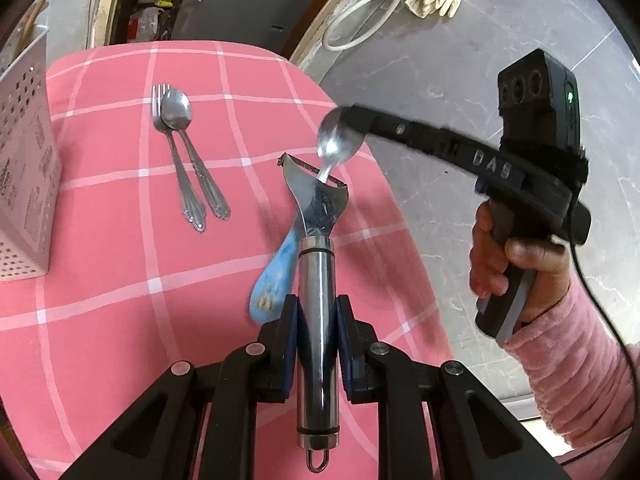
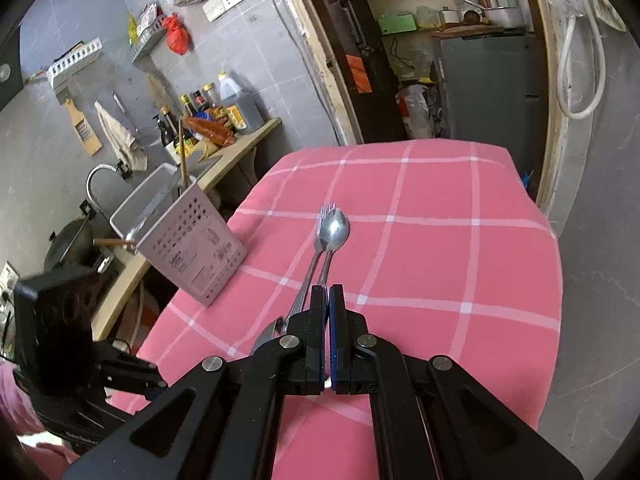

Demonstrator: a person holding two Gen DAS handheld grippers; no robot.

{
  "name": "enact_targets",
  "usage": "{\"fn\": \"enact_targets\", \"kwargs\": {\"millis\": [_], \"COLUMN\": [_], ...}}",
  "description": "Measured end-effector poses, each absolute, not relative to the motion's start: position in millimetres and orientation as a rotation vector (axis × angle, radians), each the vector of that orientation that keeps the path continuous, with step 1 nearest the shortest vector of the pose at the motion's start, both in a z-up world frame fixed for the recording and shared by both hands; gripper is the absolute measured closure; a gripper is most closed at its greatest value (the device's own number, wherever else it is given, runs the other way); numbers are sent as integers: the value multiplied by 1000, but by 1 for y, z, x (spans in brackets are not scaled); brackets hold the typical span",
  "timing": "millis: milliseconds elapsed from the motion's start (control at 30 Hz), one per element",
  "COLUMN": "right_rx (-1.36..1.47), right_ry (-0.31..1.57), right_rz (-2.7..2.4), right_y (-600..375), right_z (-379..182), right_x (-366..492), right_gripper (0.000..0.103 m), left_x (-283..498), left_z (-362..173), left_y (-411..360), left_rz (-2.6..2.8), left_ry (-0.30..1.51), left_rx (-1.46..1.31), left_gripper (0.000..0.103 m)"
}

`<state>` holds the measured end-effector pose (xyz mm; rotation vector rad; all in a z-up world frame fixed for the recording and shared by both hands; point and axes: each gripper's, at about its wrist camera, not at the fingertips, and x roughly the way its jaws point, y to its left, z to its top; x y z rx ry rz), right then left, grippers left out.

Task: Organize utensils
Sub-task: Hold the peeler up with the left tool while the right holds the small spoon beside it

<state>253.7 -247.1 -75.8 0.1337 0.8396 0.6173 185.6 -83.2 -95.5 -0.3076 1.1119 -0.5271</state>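
Note:
My left gripper [image 1: 317, 312] is shut on the steel handle of a peeler [image 1: 318, 280], held above the pink checked tablecloth [image 1: 120, 264]. My right gripper [image 1: 354, 116] comes in from the right and is shut on the bowl of a spoon [image 1: 338, 142] that hangs down across the peeler's blade. In the right wrist view the right gripper [image 2: 329, 292] has its pads pressed together, and part of the held spoon [image 2: 267, 336] shows below its left finger. A fork [image 1: 176, 152] and a second spoon [image 1: 188, 136] lie side by side on the cloth. A blue-handled utensil [image 1: 272, 276] lies under the peeler.
A white perforated utensil holder [image 1: 24, 168] stands at the table's left edge; it also shows in the right wrist view [image 2: 192, 244]. Behind it are a sink [image 2: 140, 200] and a counter with bottles [image 2: 216, 116]. Grey floor lies right of the table.

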Motion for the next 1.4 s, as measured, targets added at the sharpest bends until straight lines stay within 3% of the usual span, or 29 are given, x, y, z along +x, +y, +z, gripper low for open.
{"fn": "enact_targets", "kwargs": {"millis": [567,1400], "right_rx": [58,91], "right_ry": [852,914], "right_rz": [642,552], "right_y": [-229,-259], "right_z": [-57,-84], "right_x": [252,266], "right_gripper": [101,101], "left_x": [182,201], "left_z": [-90,-121], "left_y": [-77,-104], "left_rz": [-550,-614], "left_ry": [1072,1145], "left_rx": [-314,-352], "left_gripper": [86,86]}}
